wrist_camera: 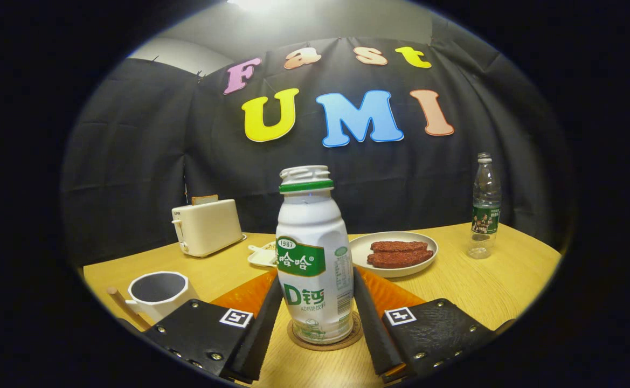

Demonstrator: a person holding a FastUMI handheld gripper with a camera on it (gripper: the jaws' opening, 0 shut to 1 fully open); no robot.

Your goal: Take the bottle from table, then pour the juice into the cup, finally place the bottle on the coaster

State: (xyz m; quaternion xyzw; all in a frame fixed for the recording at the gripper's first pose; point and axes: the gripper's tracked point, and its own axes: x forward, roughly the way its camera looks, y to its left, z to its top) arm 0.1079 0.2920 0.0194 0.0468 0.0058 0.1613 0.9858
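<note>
Gripper view: bottle upright on coaster, between jaws.

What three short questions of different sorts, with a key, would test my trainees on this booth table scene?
1. True or false: the white bottle stands upright on the round coaster.
2. Which thing stands nearest the white cup? A) the toaster B) the clear water bottle C) the plate of food
3. Fill in: the fingers of the gripper stand one on each ____ of the white bottle.

Key: 1 true. 2 A. 3 side; whether both fingers press on it cannot be told.
</note>
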